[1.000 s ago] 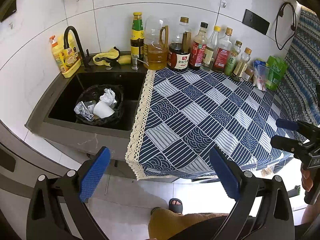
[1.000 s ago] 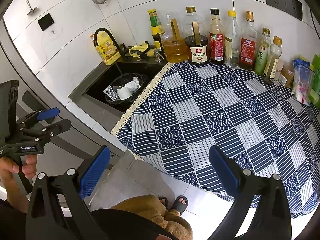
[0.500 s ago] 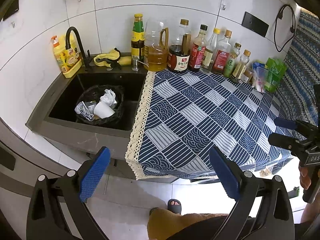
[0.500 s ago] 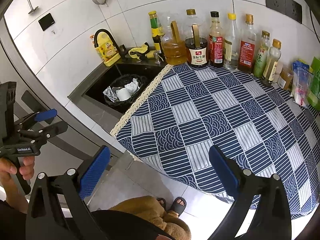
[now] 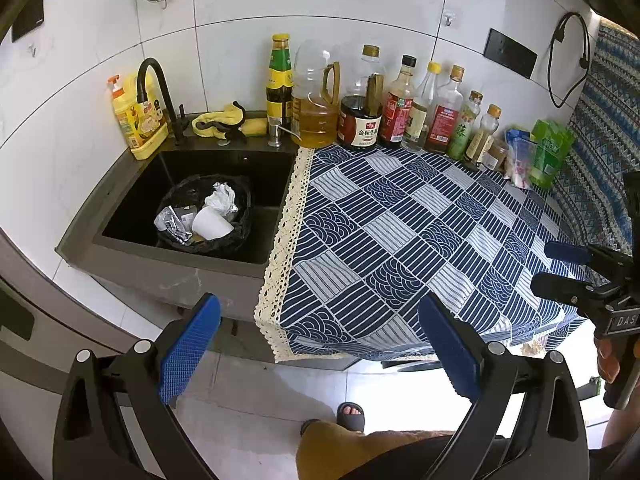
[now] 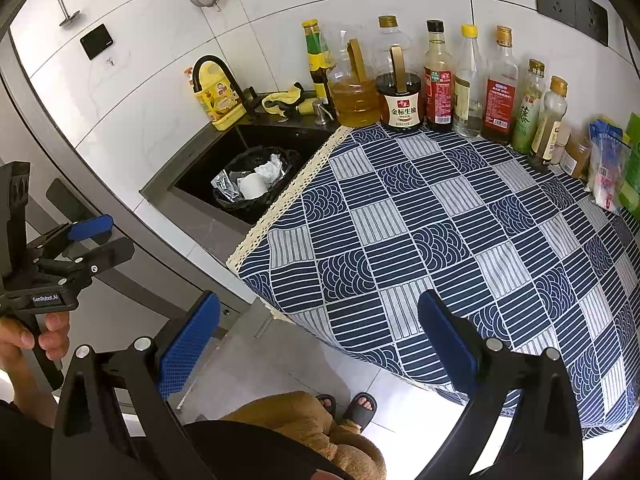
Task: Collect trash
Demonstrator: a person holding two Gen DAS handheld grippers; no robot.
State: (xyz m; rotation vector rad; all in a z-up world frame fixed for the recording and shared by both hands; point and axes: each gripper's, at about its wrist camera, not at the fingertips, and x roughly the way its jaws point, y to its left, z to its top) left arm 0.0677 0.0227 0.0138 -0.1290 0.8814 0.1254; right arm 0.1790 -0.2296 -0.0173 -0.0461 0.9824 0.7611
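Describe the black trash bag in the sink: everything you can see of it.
The black trash bag is thin, crinkled, glossy plastic, standing open-mouthed inside the dark sink, toward its front, below the black faucet. Its rim is rolled outward in a rough ring. Inside lie a white paper cup tipped on its side, a crumpled white paper wad and a silvery foil wrapper. Neither gripper touches it.

Two black grippers with blue pads, held by bare hands

Each gripper, left gripper (image 5: 318, 350) and right gripper (image 6: 318, 346), is made of black arms with round silver screws and bumpy blue pads (image 5: 188, 346) on the fingers. White letters are printed on the black body (image 6: 46, 299). Bare skin is seen on the left hand (image 6: 38, 334). Brown fuzzy trousers (image 6: 316, 426) and dark slippers (image 6: 360, 406) are worn below the grippers.
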